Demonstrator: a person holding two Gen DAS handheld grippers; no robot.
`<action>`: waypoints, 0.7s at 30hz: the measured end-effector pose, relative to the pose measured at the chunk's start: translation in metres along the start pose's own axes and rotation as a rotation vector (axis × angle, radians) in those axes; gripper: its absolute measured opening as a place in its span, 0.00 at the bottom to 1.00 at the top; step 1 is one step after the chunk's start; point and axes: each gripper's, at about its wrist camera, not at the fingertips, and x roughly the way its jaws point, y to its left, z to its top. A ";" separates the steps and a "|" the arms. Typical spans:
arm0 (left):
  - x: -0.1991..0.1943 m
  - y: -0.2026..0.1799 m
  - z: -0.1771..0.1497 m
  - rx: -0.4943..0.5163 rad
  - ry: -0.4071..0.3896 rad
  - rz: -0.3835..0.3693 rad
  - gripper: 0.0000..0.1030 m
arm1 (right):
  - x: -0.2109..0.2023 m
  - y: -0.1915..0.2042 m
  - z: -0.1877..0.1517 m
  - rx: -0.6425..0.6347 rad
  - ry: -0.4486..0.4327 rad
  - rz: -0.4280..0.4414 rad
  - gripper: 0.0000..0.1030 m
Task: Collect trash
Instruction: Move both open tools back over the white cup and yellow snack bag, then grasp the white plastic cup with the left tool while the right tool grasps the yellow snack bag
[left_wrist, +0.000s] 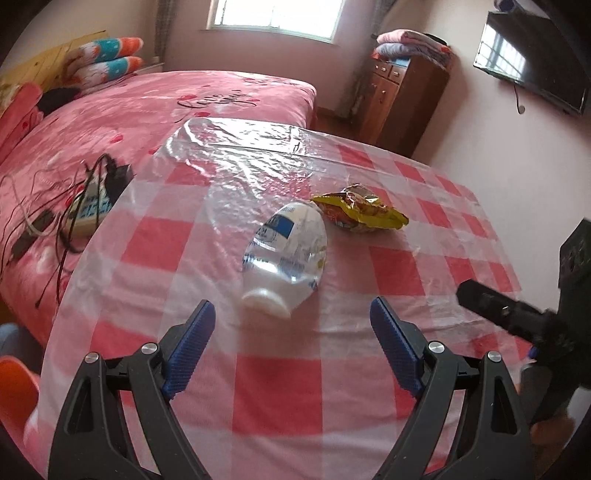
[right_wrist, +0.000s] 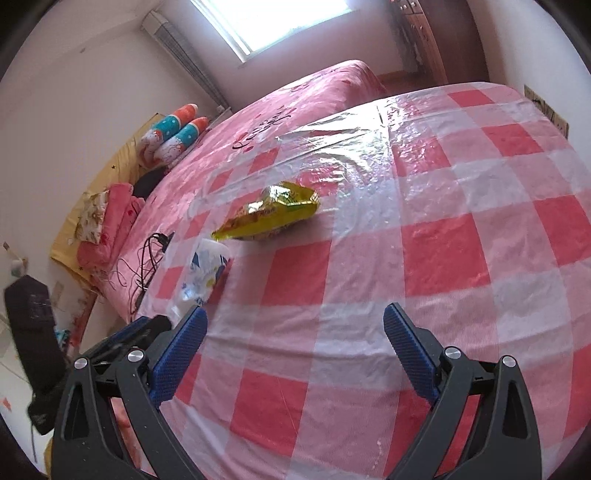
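Observation:
A crushed clear plastic bottle (left_wrist: 286, 253) with a white cap and blue label lies on the red-and-white checked table (left_wrist: 280, 387). Its cap points at my left gripper (left_wrist: 293, 317), which is open and empty just short of it. A crumpled yellow snack bag (left_wrist: 364, 212) lies just behind the bottle. In the right wrist view the snack bag (right_wrist: 269, 216) lies ahead and to the left, and the bottle (right_wrist: 201, 275) is left of it. My right gripper (right_wrist: 293, 326) is open and empty above the table (right_wrist: 424, 258). It also shows in the left wrist view as a black shape (left_wrist: 517, 317) at the right edge.
A bed with a pink cover (left_wrist: 122, 122) stands left of and behind the table, with cables and a power strip (left_wrist: 86, 206) on it near the table edge. A wooden cabinet (left_wrist: 400, 96) and a wall TV (left_wrist: 532, 70) are at the back right.

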 end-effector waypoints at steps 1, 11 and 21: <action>0.004 0.000 0.003 0.009 0.001 -0.001 0.84 | 0.001 0.001 0.003 0.004 0.005 0.012 0.92; 0.041 0.007 0.017 0.023 0.048 0.022 0.84 | 0.038 0.026 0.043 -0.077 0.032 -0.009 0.92; 0.053 0.008 0.019 0.027 0.030 0.017 0.84 | 0.082 0.038 0.072 -0.182 0.038 -0.073 0.92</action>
